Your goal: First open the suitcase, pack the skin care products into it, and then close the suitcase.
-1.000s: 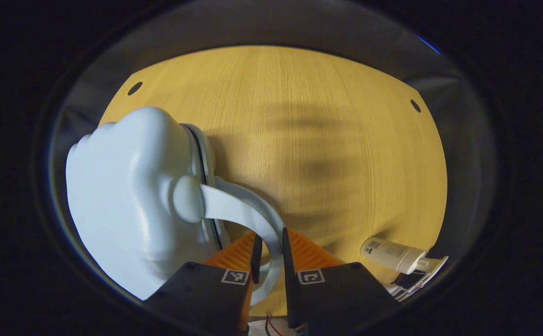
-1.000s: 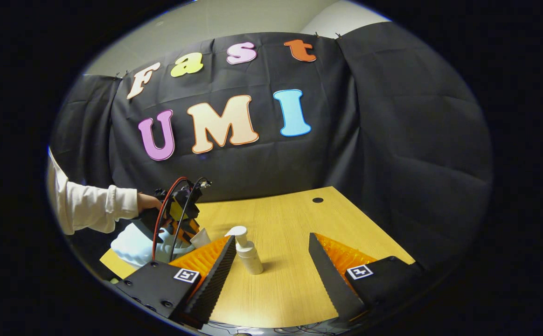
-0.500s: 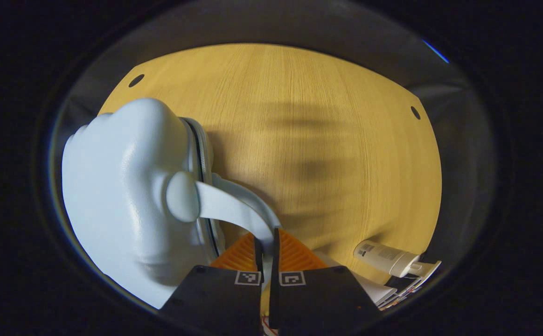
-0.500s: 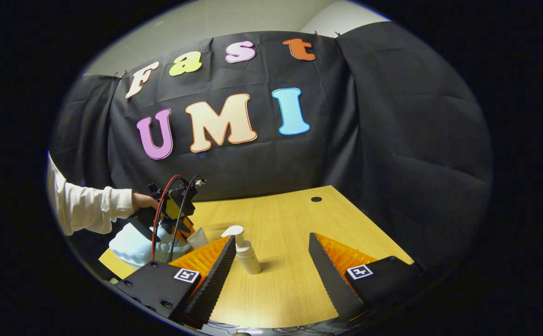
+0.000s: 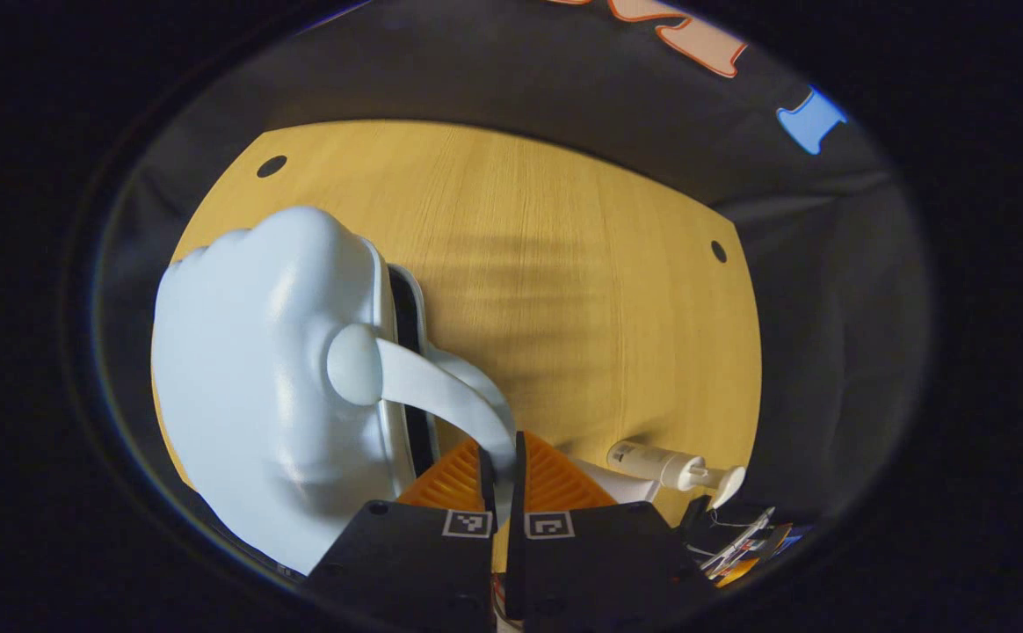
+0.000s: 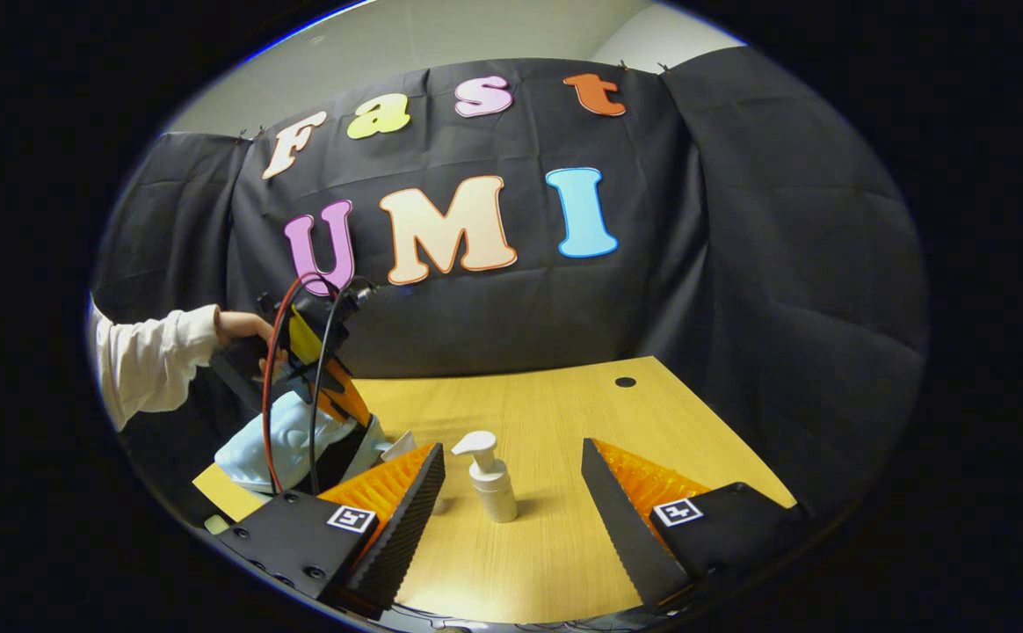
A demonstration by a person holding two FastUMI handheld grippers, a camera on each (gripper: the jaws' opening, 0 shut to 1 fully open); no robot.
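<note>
Clamping suitcase point(image 5: 257, 378) handle point(image 5: 441, 400), left tool point(image 5: 501, 466), wooden table point(image 5: 564, 290), right tool point(image 6: 511, 510) released

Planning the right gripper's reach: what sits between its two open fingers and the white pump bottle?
Only bare wooden table; in the right gripper view the white pump bottle stands ahead of the open right gripper.

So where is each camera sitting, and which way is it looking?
Left gripper view: rides the left gripper, looking down at the table; its fingers pinch the suitcase handle.
Right gripper view: rides the right gripper, looking across the table at the pump bottle; its fingers stand open, with the person's sleeve farther off.
Shared: suitcase, pump bottle, table.
</note>
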